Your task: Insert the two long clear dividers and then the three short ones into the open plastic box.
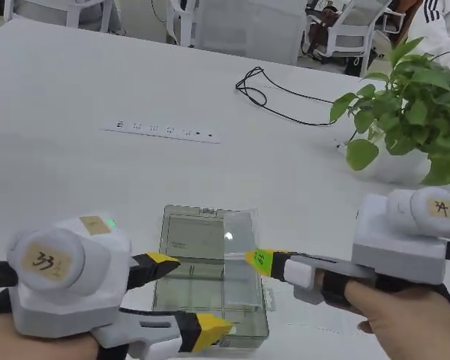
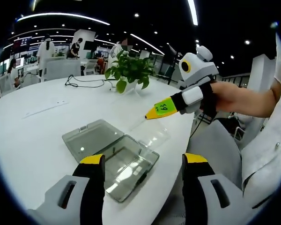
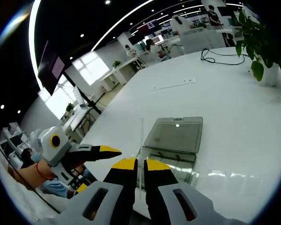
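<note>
- The open plastic box lay at the near side of the worktop, close to its front edge, between the two grippers.
- Its lid was folded back flat on the far side, so the base lay open from above.
- A clear divider stood upright over the right half of the base, running front to back. Whether its lower edge was seated in the box could not be told.
- The right gripper reached in from the right with its fingers drawn almost together, clamped on the divider's upper edge. In the right gripper view the sheet showed edge-on as a thin line between them.
- The left gripper hung at the box's left front corner with its fingers spread wide and nothing between them. One tip was over the left rim and the other over the near rim, and contact could not be told.
- Beyond the lid the worktop ran bare up to a power strip, well apart from the box.
- Farther back lay a black cable, and a potted plant stood at the far right, beyond the right gripper.
</note>
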Tool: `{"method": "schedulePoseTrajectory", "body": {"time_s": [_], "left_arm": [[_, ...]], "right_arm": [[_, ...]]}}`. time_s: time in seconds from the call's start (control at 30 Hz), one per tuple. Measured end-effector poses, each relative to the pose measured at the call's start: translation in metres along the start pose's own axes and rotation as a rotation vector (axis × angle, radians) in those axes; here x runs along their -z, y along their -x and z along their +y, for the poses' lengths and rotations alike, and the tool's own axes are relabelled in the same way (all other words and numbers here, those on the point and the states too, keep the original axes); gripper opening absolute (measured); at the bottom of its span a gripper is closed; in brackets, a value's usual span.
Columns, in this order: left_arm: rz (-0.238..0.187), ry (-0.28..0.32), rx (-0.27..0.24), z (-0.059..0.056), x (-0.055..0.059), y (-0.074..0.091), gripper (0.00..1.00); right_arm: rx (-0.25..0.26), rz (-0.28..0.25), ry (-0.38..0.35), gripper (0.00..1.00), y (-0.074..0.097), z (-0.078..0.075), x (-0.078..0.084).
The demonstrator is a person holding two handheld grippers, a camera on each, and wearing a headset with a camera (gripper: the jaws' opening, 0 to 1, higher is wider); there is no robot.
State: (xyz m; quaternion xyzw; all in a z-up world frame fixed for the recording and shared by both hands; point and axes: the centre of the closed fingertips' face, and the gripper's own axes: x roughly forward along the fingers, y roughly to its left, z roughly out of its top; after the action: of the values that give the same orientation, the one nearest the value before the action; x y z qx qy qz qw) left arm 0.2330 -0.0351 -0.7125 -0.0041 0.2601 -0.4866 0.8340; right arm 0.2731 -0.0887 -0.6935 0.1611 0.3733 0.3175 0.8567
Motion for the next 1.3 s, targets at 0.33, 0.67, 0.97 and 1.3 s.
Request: {"method": "schedulePoseTrajectory", "body": {"time_s": [0.33, 0.67, 0.97, 1.3], "left_arm": [[0.034, -0.082, 0.039, 0.007, 0.014, 0.003, 0.85], [0.028, -0.077, 0.068, 0.012, 0.02, 0.007, 0.84], [0.011, -0.055, 0.083, 0.015, 0.024, 0.009, 0.83], [-0.008, -0.04, 0.105, 0.017, 0.025, 0.011, 0.82]], "right_arm": [[0.09, 0.13, -0.061, 0.07, -0.009, -0.018, 0.01], [0.192, 0.241, -0.155, 0.06, -0.014, -0.036, 0.027], [0.226, 0.314, -0.214, 0.06, -0.025, -0.043, 0.041], [0.261, 0.332, -0.256, 0.06, -0.033, -0.05, 0.05]]}}
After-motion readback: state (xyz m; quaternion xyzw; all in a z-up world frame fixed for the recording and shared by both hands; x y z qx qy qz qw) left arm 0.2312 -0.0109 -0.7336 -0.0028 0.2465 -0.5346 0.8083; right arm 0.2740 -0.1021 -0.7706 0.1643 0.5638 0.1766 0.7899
